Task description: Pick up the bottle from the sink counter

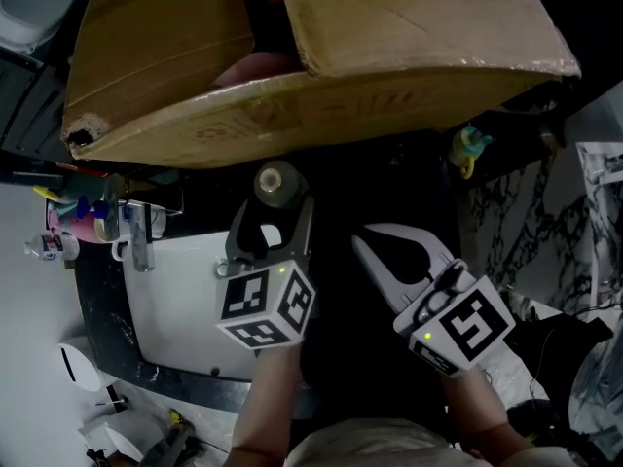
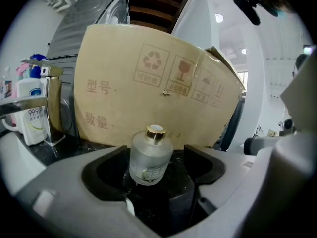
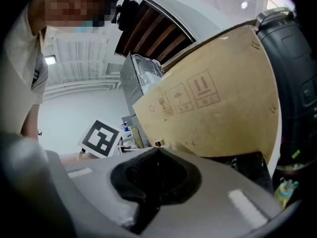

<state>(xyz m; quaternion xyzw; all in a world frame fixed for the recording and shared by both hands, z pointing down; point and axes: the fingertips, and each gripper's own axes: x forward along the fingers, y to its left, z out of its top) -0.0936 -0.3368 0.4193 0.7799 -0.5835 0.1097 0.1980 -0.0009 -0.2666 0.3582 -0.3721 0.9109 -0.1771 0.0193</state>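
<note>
A small frosted glass bottle with a gold cap stands upright on the black sink counter, right in front of a big cardboard box. My left gripper is open around it. In the left gripper view the bottle sits between the two dark pads, with a gap showing on each side. My right gripper hovers to the right of the bottle, apart from it; in the right gripper view its jaws meet at the tip with nothing in them.
The cardboard box overhangs the counter just behind the bottle. A white sink basin with a metal faucet lies to the left, toiletry bottles beyond it. A small yellow-and-teal object sits at the right.
</note>
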